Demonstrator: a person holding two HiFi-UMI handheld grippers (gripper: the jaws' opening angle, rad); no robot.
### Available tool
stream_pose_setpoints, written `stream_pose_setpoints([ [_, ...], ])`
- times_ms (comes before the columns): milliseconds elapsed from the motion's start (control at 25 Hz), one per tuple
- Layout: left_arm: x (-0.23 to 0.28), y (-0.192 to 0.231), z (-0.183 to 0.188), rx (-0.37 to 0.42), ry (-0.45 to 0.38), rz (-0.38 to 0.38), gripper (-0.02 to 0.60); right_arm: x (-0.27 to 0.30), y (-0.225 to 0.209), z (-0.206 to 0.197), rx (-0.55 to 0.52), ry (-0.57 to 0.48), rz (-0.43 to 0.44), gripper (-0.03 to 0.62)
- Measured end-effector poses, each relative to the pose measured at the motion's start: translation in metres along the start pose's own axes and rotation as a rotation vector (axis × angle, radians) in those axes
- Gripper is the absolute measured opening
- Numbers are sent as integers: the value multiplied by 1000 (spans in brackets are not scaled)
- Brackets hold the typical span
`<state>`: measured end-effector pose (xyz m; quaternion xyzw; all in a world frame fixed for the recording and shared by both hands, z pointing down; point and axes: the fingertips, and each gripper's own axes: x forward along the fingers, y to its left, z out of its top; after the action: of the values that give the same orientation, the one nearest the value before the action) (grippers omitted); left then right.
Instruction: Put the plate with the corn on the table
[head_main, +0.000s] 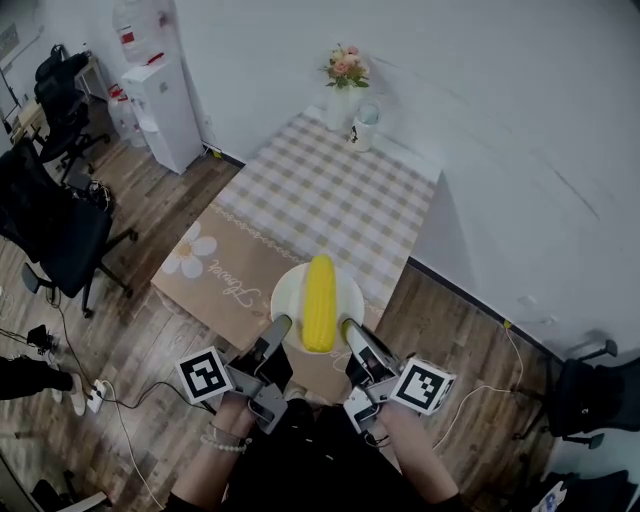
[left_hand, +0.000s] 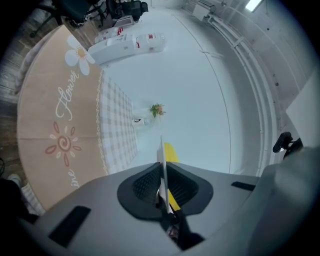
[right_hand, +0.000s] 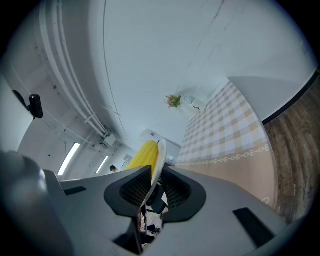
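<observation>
A white plate (head_main: 285, 292) with a yellow corn cob (head_main: 319, 302) on it hangs over the near end of the table (head_main: 330, 190). My left gripper (head_main: 277, 330) is shut on the plate's near left rim and my right gripper (head_main: 352, 333) is shut on its near right rim. In the left gripper view the plate (left_hand: 162, 165) shows edge-on between the black pads, with the corn (left_hand: 170, 152) beyond it. The right gripper view has the plate rim (right_hand: 158, 160) pinched between the pads and the corn (right_hand: 143, 155) beside it.
The table wears a checked cloth with a tan flower-printed end (head_main: 215, 262). A vase of flowers (head_main: 345, 80) and a white jug (head_main: 364, 126) stand at its far end by the wall. Black office chairs (head_main: 50, 225) and a water dispenser (head_main: 160, 105) stand left.
</observation>
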<state>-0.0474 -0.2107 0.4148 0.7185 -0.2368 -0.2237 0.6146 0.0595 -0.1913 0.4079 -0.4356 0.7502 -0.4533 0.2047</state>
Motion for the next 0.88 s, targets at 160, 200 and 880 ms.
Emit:
stream_pose_setpoints([
  [160,3,2,5,-6,9,2,35,5,0,2,-5,-1,-10,97],
  [200,3,3,6,-4,12,3,35,6,0,2,-5,0,-11,97],
  [880,24,36,10,2,-14,46,31,23,-38,6,13,78,-36,92],
])
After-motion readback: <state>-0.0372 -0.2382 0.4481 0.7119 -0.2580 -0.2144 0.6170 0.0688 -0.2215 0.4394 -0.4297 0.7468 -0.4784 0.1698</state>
